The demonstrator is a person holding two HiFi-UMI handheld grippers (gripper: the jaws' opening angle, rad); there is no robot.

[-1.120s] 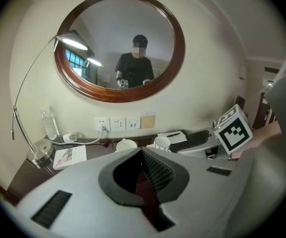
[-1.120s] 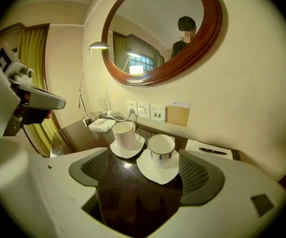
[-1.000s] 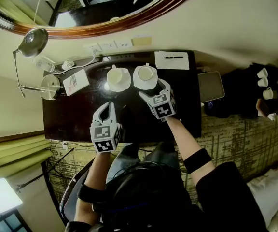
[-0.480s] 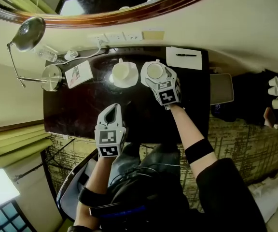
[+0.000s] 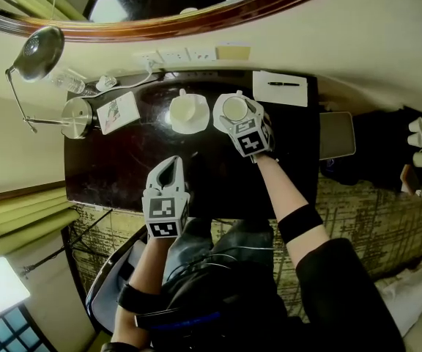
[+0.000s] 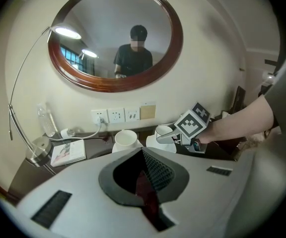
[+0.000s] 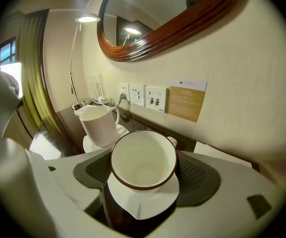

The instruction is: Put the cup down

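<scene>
Dark desk [image 5: 123,167] under the mirror [image 6: 115,38] — the cup [image 7: 144,157] stands on its saucer [image 7: 143,202]; my right gripper [image 5: 235,111] has just been closing, pads against its sides. Probably slippery, breakable china — hold the wall gently. Left gripper [image 5: 169,169] closed, empty.

A: Counter [image 5: 116,171]?
B: Dark, polished and glossy; it throws back the light.
A: Cup [image 7: 144,158] and saucer [image 7: 143,205], centre of the right gripper view?
B: White glazed ceramic, smooth and shiny. Second cup [image 7: 99,125], to their left: the same.
A: Mirror frame [image 5: 196,25], top of the head view?
B: Reddish wood, varnished.
A: Lamp [image 5: 39,50], upper left?
B: Bright polished metal.
A: Left claw [image 6: 143,155]?
B: Shell of smooth matt grey plastic; pads [image 6: 158,171] dark, with a fine mesh grain.
A: Notepad [image 5: 279,88]?
B: White paper, matt.
</scene>
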